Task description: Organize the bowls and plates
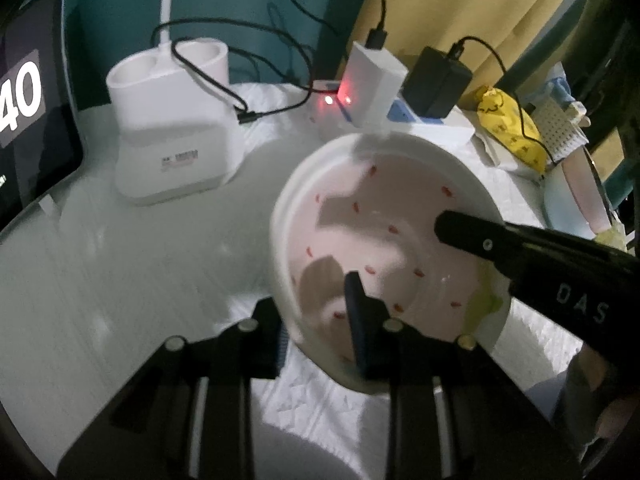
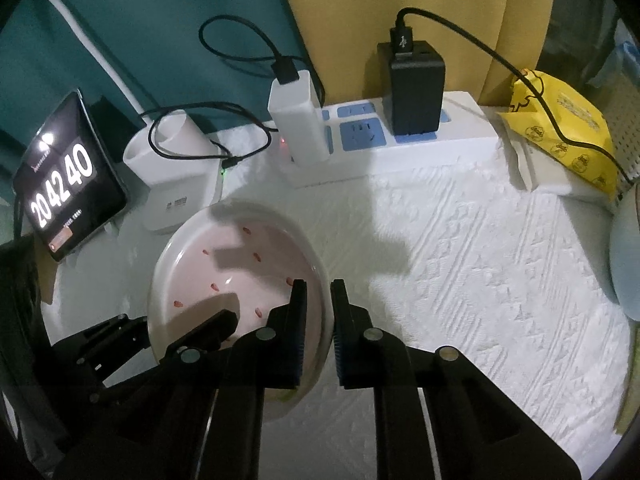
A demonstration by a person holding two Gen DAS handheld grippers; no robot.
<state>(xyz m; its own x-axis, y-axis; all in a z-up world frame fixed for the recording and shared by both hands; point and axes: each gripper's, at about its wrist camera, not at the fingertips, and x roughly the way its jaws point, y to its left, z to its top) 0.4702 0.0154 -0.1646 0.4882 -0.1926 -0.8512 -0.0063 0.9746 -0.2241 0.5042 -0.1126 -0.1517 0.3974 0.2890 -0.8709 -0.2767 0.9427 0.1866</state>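
Observation:
A pink bowl (image 1: 380,208) (image 2: 240,256) with a thick white rim and small red specks sits tilted over the white textured cloth (image 2: 460,260). My left gripper (image 1: 312,296) is shut on its near-left wall, one finger inside and one outside. My right gripper (image 2: 319,286) straddles the bowl's right rim, with the inner finger in the bowl and the outer one against the outside, and is shut on it. Its inner finger (image 1: 452,224) shows in the left wrist view. A pale green edge (image 1: 484,304) peeks out under the bowl; I cannot tell what it is.
Behind the bowl stand a white lamp base (image 2: 176,184), a tablet clock (image 2: 68,188), and a power strip (image 2: 440,136) with a white charger (image 2: 296,120), a black adapter (image 2: 416,92) and loose cables. A yellow packet (image 2: 560,128) and a pale blue dish (image 2: 624,260) lie at the right.

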